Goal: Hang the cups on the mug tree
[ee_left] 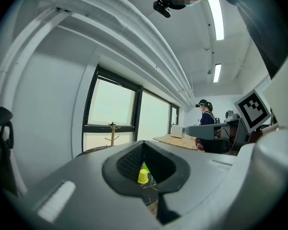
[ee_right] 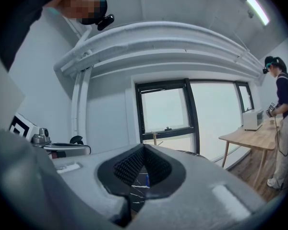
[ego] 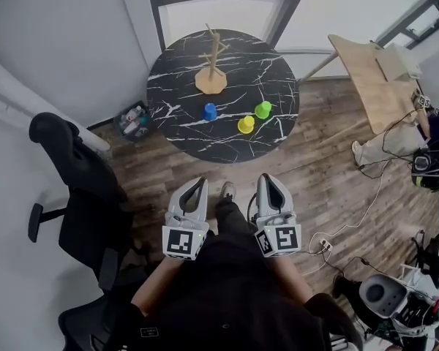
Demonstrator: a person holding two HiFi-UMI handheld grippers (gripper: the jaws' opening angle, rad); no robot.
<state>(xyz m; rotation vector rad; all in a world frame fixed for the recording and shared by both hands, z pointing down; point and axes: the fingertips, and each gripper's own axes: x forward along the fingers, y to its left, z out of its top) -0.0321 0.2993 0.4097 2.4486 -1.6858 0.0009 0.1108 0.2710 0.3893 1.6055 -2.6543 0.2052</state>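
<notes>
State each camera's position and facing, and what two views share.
Head view: on the head, steeply down at table, left gripper, right gripper, torso.
Left gripper view: on left gripper, level along its shut jaws toward windows.
Right gripper view: likewise on right gripper.
Shared: head and left gripper views show the yellow cup.

Round black marble table point(ego: 175, 79) w/ wooden mug tree point(ego: 212, 64) at back. Blue cup point(ego: 210, 112), yellow cup point(ego: 246, 125), green cup point(ego: 263, 110) stand in front, none hung. Left gripper point(ego: 198, 183) & right gripper point(ego: 268, 179), jaws together, short of table.
</notes>
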